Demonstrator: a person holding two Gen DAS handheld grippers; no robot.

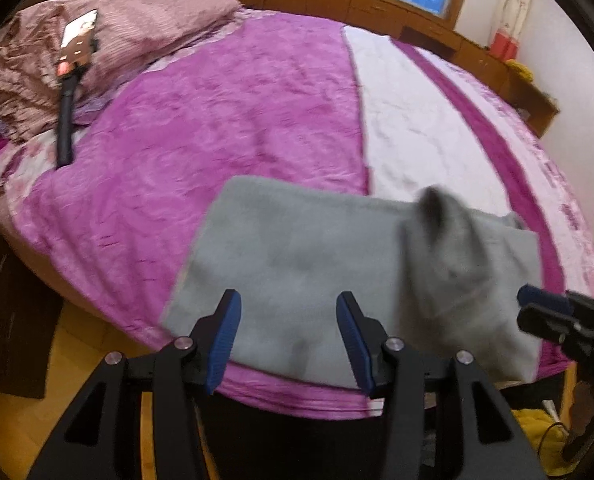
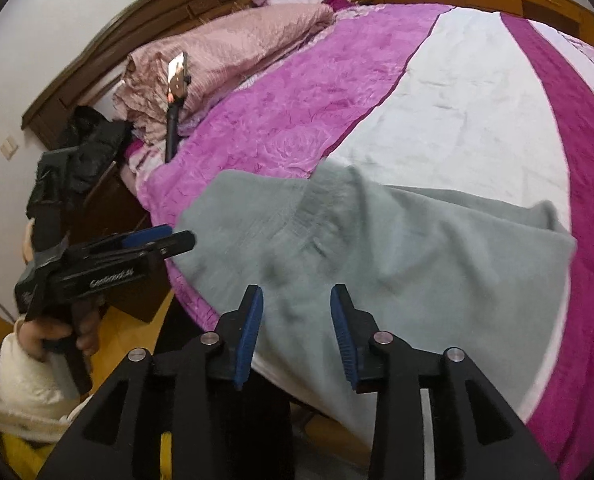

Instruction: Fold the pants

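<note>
Grey pants point(image 1: 297, 256) lie folded into a rough rectangle at the near edge of the bed, with a bunched, raised part point(image 1: 449, 240) at their right. They also show in the right wrist view point(image 2: 397, 252). My left gripper point(image 1: 289, 340) is open and empty, hovering just above the pants' near edge. My right gripper point(image 2: 297, 336) is open and empty above the pants' near edge. The right gripper shows from the side at the right of the left wrist view point(image 1: 537, 308). The left gripper shows at the left of the right wrist view point(image 2: 165, 240).
A magenta and white bedspread point(image 1: 225, 112) covers the bed. A pink quilt point(image 1: 129, 32) is piled at the headboard with a phone on a black stand point(image 1: 77, 40). Black clothing point(image 2: 81, 152) lies on a bedside cabinet. Wooden floor point(image 1: 69, 344) lies below the bed edge.
</note>
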